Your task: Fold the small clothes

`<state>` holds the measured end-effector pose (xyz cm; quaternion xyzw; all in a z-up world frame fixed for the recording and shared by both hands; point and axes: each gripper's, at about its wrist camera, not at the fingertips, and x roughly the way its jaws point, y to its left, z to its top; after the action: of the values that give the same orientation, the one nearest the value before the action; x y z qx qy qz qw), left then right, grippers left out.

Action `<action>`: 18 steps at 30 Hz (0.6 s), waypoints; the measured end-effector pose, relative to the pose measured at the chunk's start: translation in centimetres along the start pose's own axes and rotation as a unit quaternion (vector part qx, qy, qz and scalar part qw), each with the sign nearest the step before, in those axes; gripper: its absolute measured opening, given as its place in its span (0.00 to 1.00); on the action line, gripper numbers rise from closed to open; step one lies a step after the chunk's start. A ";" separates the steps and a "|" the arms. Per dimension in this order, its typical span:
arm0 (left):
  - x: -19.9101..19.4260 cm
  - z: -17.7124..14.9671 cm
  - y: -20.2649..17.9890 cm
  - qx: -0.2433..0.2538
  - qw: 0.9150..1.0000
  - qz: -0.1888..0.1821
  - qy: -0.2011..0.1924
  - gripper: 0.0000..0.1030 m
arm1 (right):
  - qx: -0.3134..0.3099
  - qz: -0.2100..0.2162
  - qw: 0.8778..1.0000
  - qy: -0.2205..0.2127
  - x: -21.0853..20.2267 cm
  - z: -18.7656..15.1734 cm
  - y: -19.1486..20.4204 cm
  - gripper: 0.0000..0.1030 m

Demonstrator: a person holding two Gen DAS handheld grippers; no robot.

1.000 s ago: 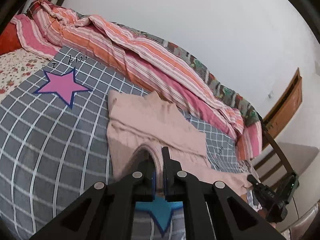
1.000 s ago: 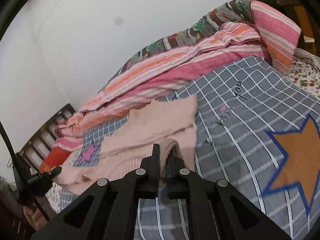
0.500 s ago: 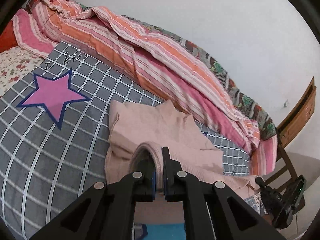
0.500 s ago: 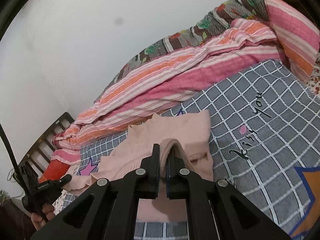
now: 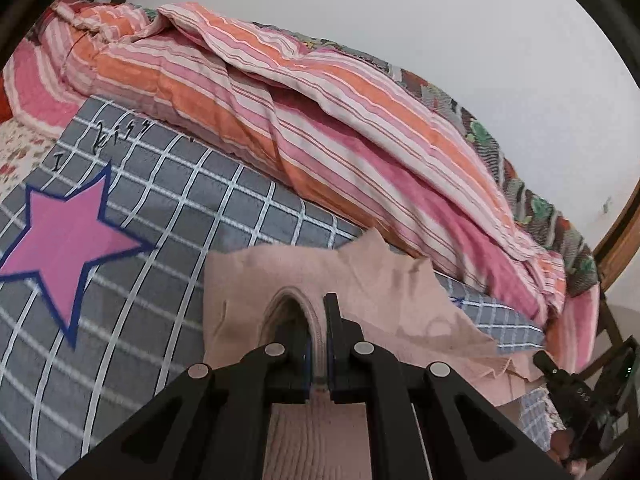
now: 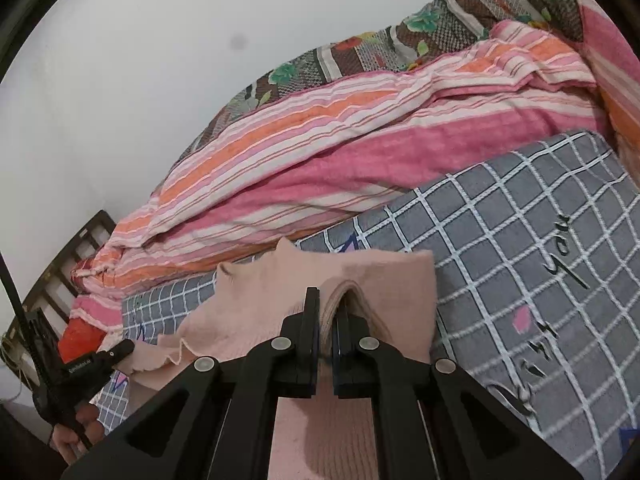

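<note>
The left gripper has its 2 black fingers pressed together on a looped ribbed hem of the pale pink knit garment, the fabric arching up just at 11 o'clock of the fingertips. The right gripper likewise pinches a raised ribbed fold of the same pale pink knit garment, the cloth bulging up between its 2 fingers and spilling toward 1 o'clock.

The garment lies on the grey bed cover with a white grid pattern, its far edge close to the rolled pink, orange and white striped blanket that runs across the bed from 10 o'clock to 4 o'clock in the left wrist view. A frilled edge of the garment trails toward 4 o'clock in that view, where the other gripper's black tip shows at the frame edge. In the right wrist view the frilled edge reaches toward 8 o'clock, touching the black tip of the opposite gripper there.

A large pink star with a dark blue outline is printed on the cover at 9 o'clock of the left gripper, well apart from the garment. Black handwritten lettering crosses the grid at 3 o'clock of the right gripper. A brown floral patterned quilt lies behind the striped blanket against the white wall.
</note>
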<state>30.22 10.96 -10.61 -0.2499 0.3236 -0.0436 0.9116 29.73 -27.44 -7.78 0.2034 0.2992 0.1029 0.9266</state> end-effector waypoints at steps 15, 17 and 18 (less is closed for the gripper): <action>6.1 0.1 2.8 -0.025 0.999 -0.042 -0.006 0.41 | -0.004 -0.011 1.000 -0.002 7.3 -0.5 -2.0 0.30; 6.3 0.0 2.9 -0.030 0.999 -0.046 0.001 0.41 | -0.008 -0.013 1.000 -0.003 7.3 -0.7 -2.0 0.30; 6.3 0.0 2.7 -0.023 0.999 -0.037 -0.001 0.41 | -0.011 -0.015 1.000 -0.003 7.3 -0.7 -1.9 0.30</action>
<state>34.94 11.75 -15.52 -0.2825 0.3146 -0.0697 0.9035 35.27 -26.62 -12.90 0.1891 0.2979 0.0915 0.9312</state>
